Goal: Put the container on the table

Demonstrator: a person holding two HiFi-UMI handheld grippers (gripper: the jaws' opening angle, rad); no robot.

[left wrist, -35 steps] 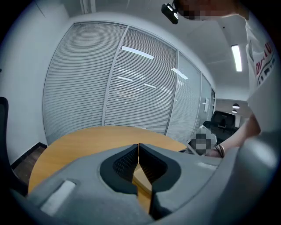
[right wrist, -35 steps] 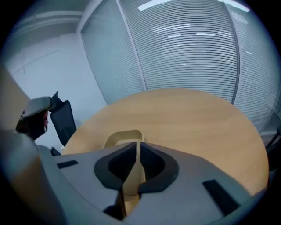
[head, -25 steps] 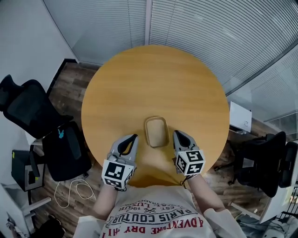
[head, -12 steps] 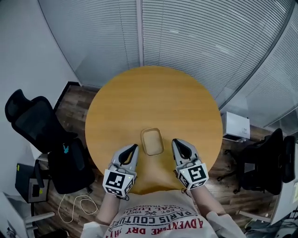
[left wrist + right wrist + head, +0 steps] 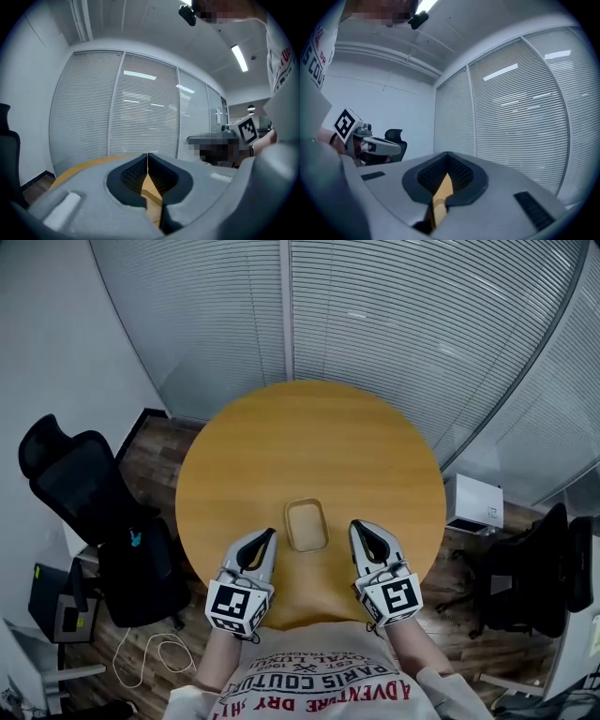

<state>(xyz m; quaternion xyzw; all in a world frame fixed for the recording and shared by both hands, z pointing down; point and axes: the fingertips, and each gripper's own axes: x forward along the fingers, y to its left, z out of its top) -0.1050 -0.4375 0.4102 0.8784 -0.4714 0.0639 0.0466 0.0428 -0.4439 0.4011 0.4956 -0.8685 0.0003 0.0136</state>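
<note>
A small tan rectangular container (image 5: 307, 524) sits on the round wooden table (image 5: 309, 442), near its front edge. My left gripper (image 5: 271, 533) hovers just left of the container, jaws shut with nothing between them. To the container's right, my right gripper (image 5: 355, 525) is likewise shut and empty. Neither touches the container. In the left gripper view the left gripper (image 5: 147, 155) has its tips meeting over the table (image 5: 89, 164). In the right gripper view the right gripper (image 5: 447, 154) is closed too, pointing level toward the blinds.
Black office chairs stand at the left (image 5: 70, 479) and right (image 5: 534, 577) of the table. Slatted blinds (image 5: 375, 315) cover the glass wall behind. A white box (image 5: 473, 502) sits on the floor at the right, and a cable (image 5: 150, 643) lies at the lower left.
Both grippers have lifted up from the table and stayed shut. The head view pulled back, so the table looks smaller. The container has not moved.
</note>
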